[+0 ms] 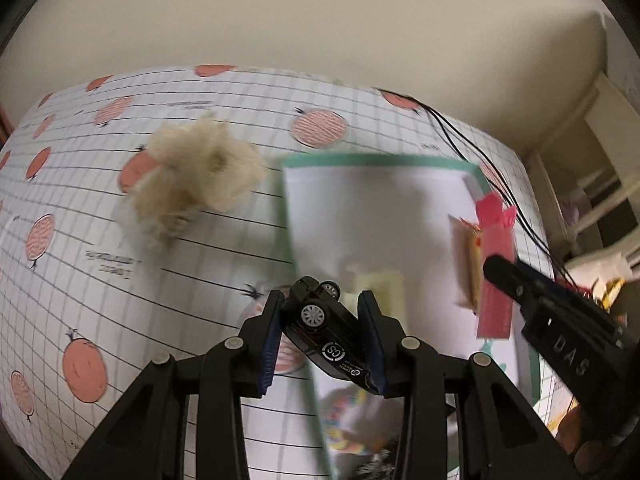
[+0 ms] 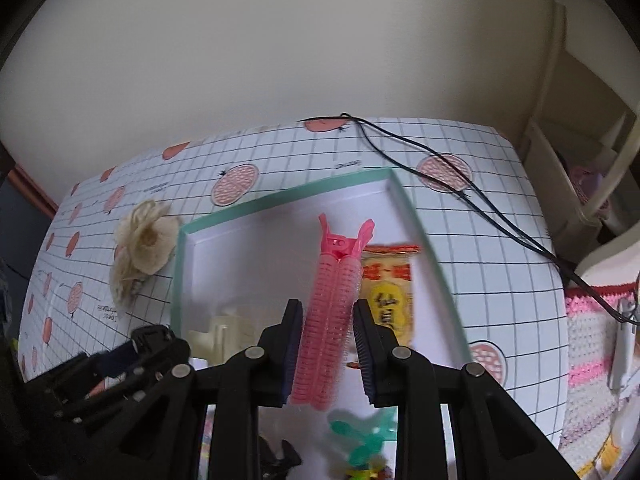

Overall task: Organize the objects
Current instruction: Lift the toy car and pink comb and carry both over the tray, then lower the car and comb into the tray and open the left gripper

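While left claw [image 1: 322,310] grips car [image 1: 328,332], right claw [image 2: 326,320] grips clip [image 2: 330,312]

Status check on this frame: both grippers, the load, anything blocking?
Left gripper shut on toy car. Right gripper shut on pink hair clip. Both over the open box. Nothing blocking.

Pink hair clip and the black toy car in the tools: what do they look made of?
Pink hair clip: looks like moulded plastic, matte, with rows of fine ridges like a bristly roller surface. Black toy car: glossy painted body, metal or hard plastic, I cannot tell which; silver spoked wheels and a white printed logo on its side.
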{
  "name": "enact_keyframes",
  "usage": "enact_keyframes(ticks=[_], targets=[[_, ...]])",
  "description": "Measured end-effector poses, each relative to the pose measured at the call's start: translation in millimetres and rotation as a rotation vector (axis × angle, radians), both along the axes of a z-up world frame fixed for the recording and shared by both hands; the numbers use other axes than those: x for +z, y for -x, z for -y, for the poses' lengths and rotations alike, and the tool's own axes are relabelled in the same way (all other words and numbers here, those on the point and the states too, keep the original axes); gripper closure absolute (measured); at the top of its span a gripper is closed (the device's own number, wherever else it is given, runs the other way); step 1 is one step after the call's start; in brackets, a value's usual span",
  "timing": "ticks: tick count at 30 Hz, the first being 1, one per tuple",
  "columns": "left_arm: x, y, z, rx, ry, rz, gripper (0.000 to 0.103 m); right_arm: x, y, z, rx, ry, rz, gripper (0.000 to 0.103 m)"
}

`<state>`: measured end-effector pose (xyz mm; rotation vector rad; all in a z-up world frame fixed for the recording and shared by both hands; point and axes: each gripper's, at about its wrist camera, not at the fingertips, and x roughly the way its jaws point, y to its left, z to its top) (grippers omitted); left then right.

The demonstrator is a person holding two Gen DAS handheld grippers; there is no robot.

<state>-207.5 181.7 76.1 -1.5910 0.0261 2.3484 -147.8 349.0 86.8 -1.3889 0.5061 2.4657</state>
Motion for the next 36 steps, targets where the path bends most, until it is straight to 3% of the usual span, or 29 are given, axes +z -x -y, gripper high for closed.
enact_keyframes(ticks=[28, 36], targets=[[-29.6, -11.9, -24.5, -0.117, 0.078, 0.101, 0.064, -30.3, 8.8, 12.8, 0.034, 0.012, 0.095, 0.072], [-26.0, -11.4, -22.1, -0.123, 0.054, 0.105, 0.053, -27.1, 8.0, 10.7, 0.03, 0.014, 0.092, 0.069]])
